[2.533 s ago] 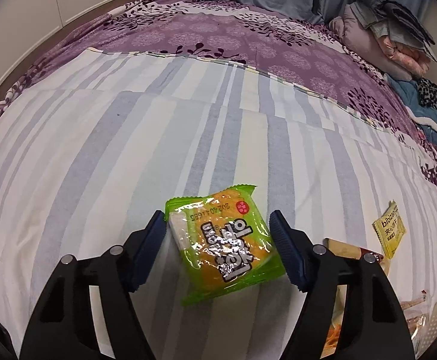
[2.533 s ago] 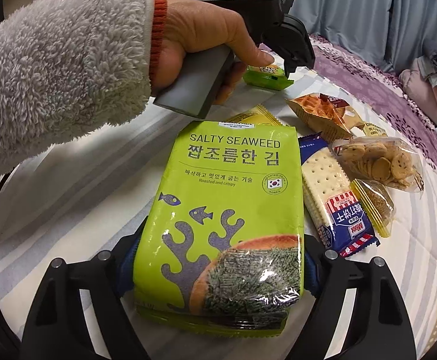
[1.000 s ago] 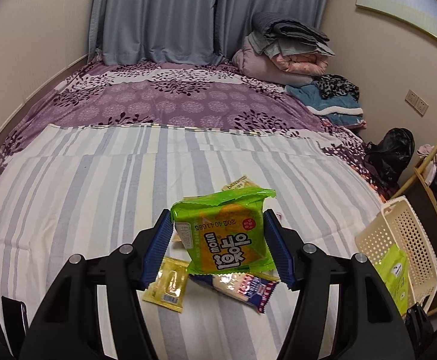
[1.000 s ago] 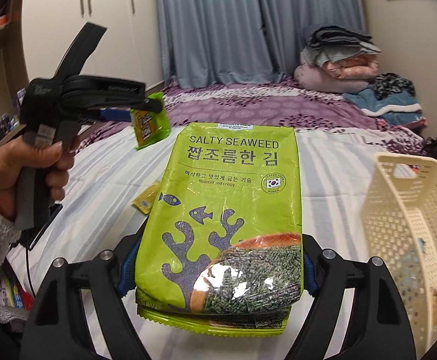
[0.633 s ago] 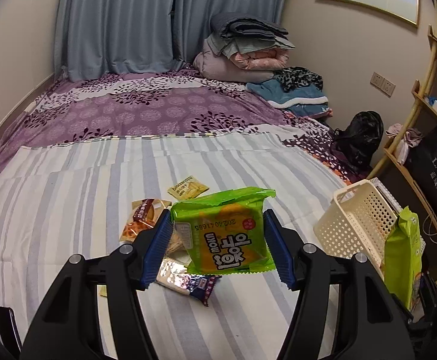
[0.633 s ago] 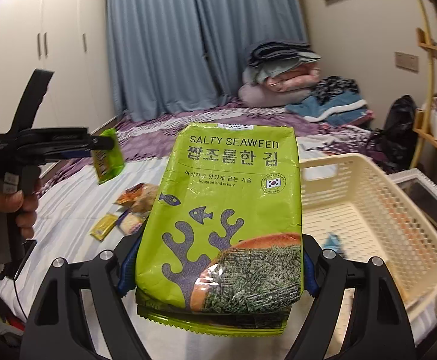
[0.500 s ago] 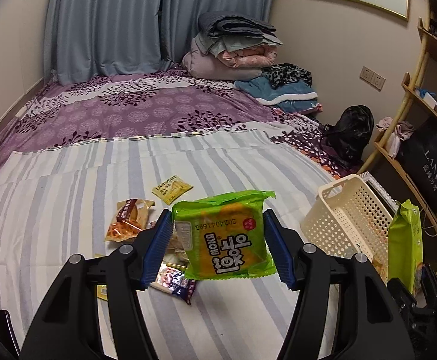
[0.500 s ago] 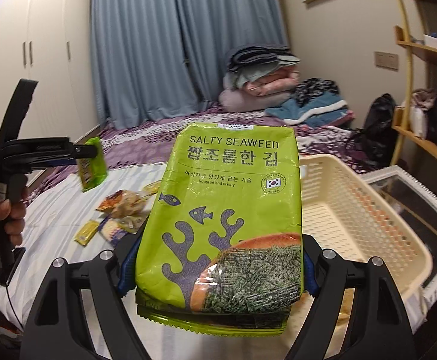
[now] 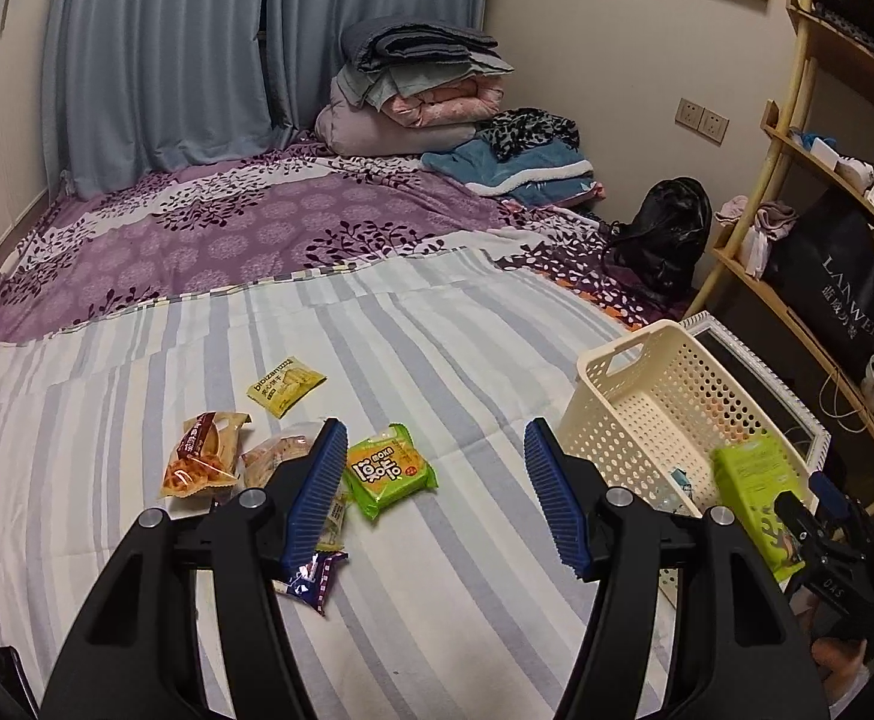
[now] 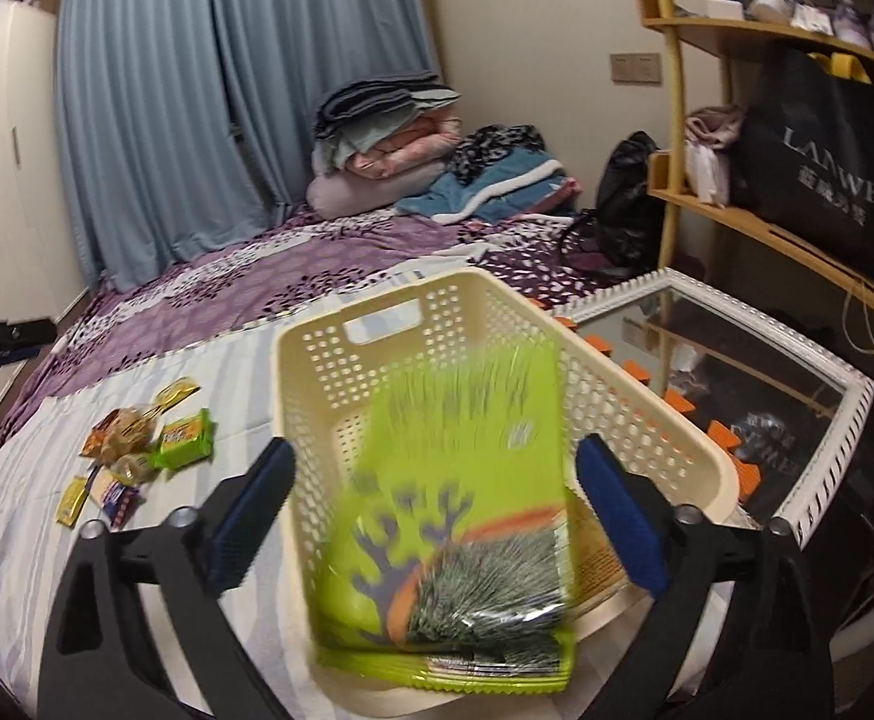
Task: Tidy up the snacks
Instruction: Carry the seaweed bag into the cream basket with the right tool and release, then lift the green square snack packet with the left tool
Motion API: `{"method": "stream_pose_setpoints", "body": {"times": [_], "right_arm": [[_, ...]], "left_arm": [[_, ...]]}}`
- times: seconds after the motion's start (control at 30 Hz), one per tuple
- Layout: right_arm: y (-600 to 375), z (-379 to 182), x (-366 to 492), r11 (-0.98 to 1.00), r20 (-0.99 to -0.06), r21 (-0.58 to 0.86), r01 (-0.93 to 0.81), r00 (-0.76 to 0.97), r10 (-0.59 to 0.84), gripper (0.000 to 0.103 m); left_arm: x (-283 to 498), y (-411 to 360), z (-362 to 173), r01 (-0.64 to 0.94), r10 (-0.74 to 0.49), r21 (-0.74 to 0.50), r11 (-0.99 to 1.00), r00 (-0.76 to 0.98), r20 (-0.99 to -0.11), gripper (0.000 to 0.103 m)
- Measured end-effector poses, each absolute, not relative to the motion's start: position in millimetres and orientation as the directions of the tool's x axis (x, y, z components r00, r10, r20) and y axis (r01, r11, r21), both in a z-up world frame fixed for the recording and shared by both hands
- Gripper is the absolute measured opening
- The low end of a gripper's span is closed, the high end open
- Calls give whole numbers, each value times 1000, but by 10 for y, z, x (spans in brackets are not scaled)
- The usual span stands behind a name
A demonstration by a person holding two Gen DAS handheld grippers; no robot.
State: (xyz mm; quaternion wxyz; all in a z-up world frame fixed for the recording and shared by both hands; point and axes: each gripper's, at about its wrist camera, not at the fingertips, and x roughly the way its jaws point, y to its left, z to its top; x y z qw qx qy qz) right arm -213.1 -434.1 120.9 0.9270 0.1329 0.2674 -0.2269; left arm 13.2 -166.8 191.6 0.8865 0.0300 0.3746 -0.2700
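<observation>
My left gripper [image 9: 434,492] is open and empty above the striped bed. The small green and orange snack pack [image 9: 390,470] lies on the sheet below it, also seen in the right wrist view [image 10: 185,439]. My right gripper [image 10: 434,507] is open over the cream basket [image 10: 377,324]. The big green seaweed bag [image 10: 460,516] is blurred, loose between the fingers, over the basket's near rim. In the left wrist view the basket [image 9: 664,396] sits at the bed's right edge with the seaweed bag [image 9: 757,498] beside the right gripper.
Several snack packs lie in a cluster on the sheet: a waffle pack [image 9: 203,455], a yellow sachet [image 9: 285,385], a cracker pack [image 9: 311,579]. A white-framed mirror [image 10: 730,372] and wooden shelves [image 10: 784,222] stand right of the basket. Folded bedding [image 9: 419,90] is at the far end.
Both grippers have opened. The small green pack dropped from the left gripper onto the bed. The seaweed bag has come loose from the right gripper over the basket.
</observation>
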Motion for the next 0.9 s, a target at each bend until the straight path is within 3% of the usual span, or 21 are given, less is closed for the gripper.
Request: {"method": "stream_pose_setpoints", "body": {"times": [0.1, 0.23, 0.9], "right_arm": [[-4319, 1196, -2155, 856, -552, 128, 501, 753, -359, 95], [-4269, 1206, -2158, 859, -534, 109, 501, 758, -374, 95], [-4159, 1259, -2139, 888, -492, 40, 458, 782, -381, 95]], "left_arm": [[231, -1694, 1778, 488, -439, -155, 859, 547, -713, 65], [374, -1738, 1576, 462, -417, -167, 871, 518, -747, 84], [1169, -2328, 454, 413, -312, -145, 899, 372, -874, 88]]}}
